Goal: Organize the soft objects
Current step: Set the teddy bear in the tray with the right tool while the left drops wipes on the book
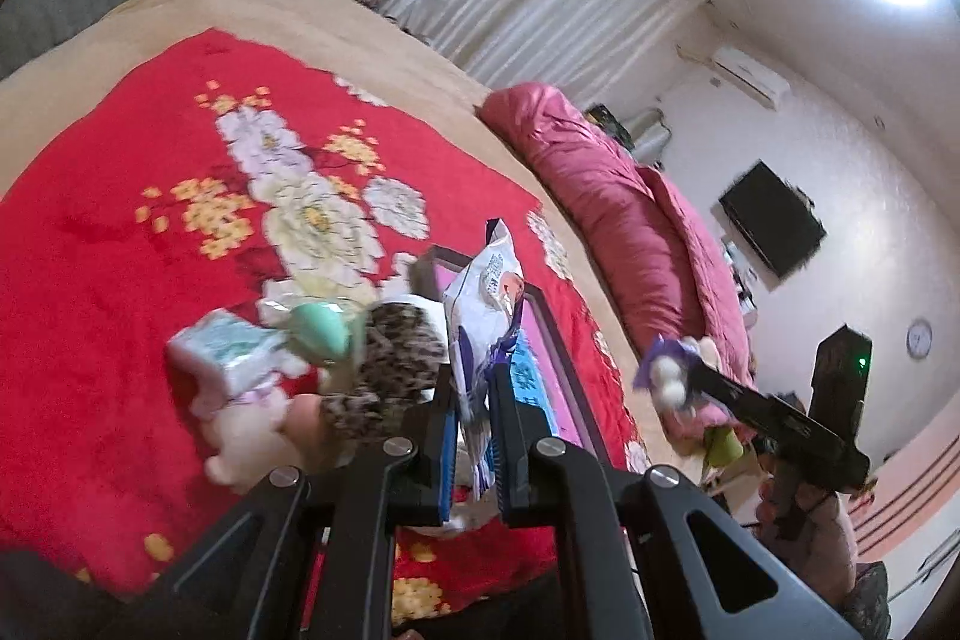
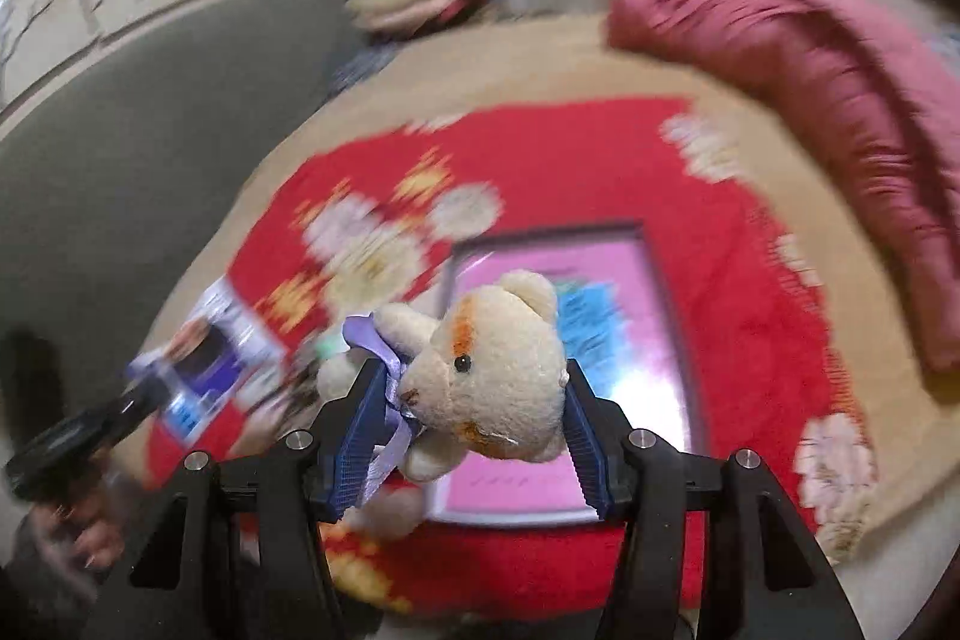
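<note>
Left gripper (image 1: 474, 436) pinches the wipes packet (image 1: 489, 316) tight; right gripper (image 2: 474, 436) clamps the teddy bear (image 2: 492, 376), tray (image 2: 648, 316) at twelve o'clock.

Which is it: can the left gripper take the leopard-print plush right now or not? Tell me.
Probably not. The left gripper is already shut on a white and purple wipes packet. The leopard-print plush lies just beside its left finger on the red blanket, nothing covering it; the packet must go first.

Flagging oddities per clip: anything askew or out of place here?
Only the loose pile beside the tray: tissue pack, leopard-print item and pale plush lie jumbled on the red blanket, not in it.
</note>
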